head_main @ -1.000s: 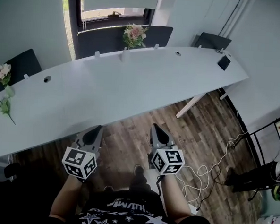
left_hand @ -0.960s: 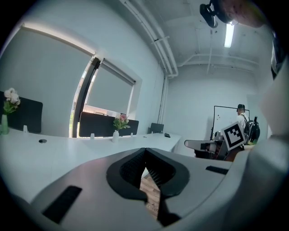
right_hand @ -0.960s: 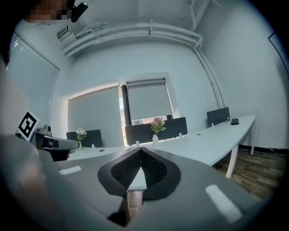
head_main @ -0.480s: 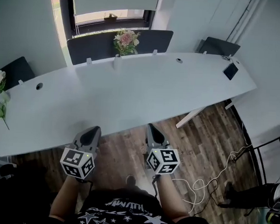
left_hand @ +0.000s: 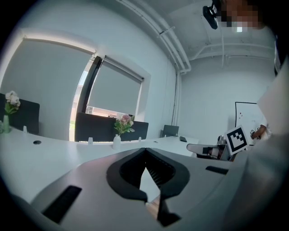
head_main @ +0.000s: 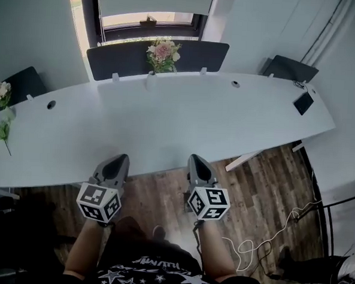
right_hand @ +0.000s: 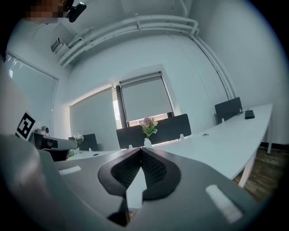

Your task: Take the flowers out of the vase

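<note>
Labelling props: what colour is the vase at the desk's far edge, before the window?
White; the vase shows best in the right gripper view.

Table (head_main: 184,124): white, smooth, matt top.
Floor (head_main: 265,186): dark wood planks below the table (grain visible).
Left gripper (head_main: 120,161): grey matt plastic, ribbed black pads (left_hand: 158,170).

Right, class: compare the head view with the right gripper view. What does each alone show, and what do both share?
Only the head view: the white cable, the person's star-printed shirt, and the right gripper's marker cube. Only the right gripper view: the ceiling pipes and, close up, its jaws shut on nothing. Both: the white desk, the vase of pink flowers at its far edge.
</note>
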{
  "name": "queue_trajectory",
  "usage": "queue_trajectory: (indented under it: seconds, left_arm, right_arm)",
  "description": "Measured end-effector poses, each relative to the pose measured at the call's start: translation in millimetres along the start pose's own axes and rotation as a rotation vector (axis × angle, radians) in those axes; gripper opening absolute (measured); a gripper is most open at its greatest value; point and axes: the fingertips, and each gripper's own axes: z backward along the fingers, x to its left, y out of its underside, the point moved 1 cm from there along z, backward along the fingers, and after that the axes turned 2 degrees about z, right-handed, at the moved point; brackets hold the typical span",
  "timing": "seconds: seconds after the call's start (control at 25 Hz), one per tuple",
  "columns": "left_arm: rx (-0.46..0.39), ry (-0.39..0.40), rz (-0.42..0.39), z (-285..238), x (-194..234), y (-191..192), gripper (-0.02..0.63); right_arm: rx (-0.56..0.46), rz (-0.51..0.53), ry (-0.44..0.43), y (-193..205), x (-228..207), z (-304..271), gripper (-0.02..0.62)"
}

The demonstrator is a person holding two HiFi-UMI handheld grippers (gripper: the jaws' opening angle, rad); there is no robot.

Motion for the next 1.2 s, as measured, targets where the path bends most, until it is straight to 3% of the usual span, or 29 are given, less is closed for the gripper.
queue_trajectory:
  seconds: [0.24, 0.44, 0.92, 1.2]
  left_arm:
    - [0.008, -0.020, 0.020, -14, 33, -3, 0.009]
    - [0.022, 0.002, 0.036, -42, 62, -6, 0.009]
    - [-0.040, 0.053, 0.042, -93, 137, -50, 0.009]
    - [-0.067, 0.053, 0.039, -104, 172, -65, 0.009]
  right_arm:
    - [0.036, -0.001, -0.002, 5, 1, -29, 0.003]
    - [0.020, 0.031, 0.034, -13, -6, -57, 0.003]
    - [0.025, 0.075, 0.021, -36, 22, -156, 0.003]
    - [0.040, 0.084, 0.014, -36, 31, -185, 0.003]
